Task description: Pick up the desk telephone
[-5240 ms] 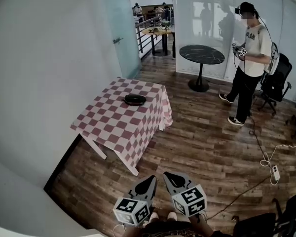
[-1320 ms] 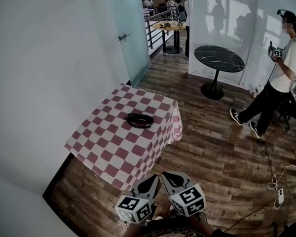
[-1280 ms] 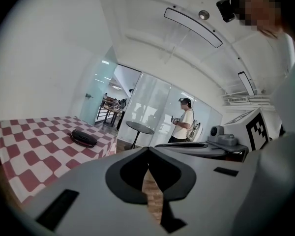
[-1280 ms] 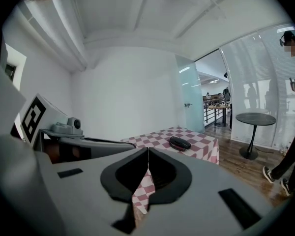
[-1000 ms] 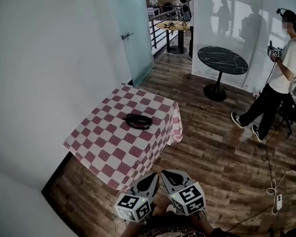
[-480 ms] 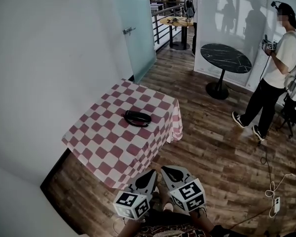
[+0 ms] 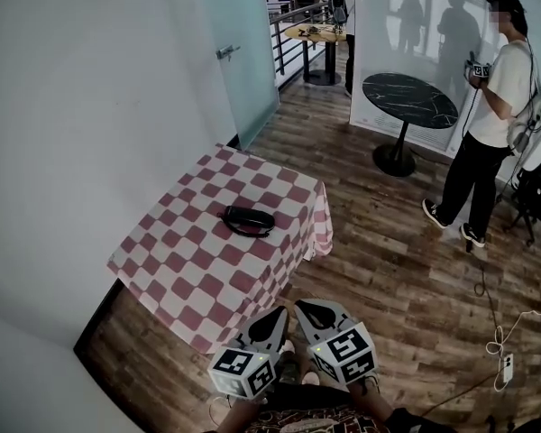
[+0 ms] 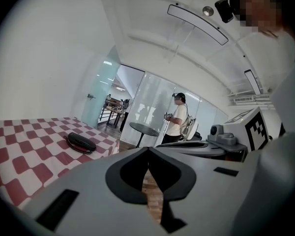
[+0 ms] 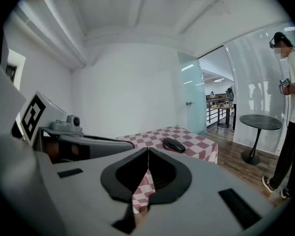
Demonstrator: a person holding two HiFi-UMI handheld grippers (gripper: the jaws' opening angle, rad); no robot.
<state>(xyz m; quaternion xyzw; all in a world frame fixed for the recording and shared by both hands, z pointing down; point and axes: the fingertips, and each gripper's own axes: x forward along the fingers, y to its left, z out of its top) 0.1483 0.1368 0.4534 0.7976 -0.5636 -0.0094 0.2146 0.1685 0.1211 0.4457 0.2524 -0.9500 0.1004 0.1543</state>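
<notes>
The black desk telephone (image 7: 248, 221) lies near the middle of a red-and-white checked table (image 7: 189, 278). It also shows in the left gripper view as a dark oval, the telephone (image 8: 81, 142), and in the right gripper view, the telephone (image 9: 173, 144). My left gripper (image 7: 279, 315) and right gripper (image 7: 299, 309) are held side by side close to my body, just short of the table's near corner. Both have jaws shut with nothing between them, tips meeting in the left gripper (image 8: 148, 148) and the right gripper (image 9: 148, 149) views.
A person (image 7: 491, 115) with a headset stands at the right on the wooden floor. A round black table (image 7: 409, 102) stands behind the checked one, before glass partitions. A white wall runs along the left. Cables and a power strip (image 7: 507, 366) lie on the floor at right.
The view has closed in on the checked table, whose near corner now sits just ahead of both grippers. The person at right has stepped a little further back. Both grippers stay shut.
</notes>
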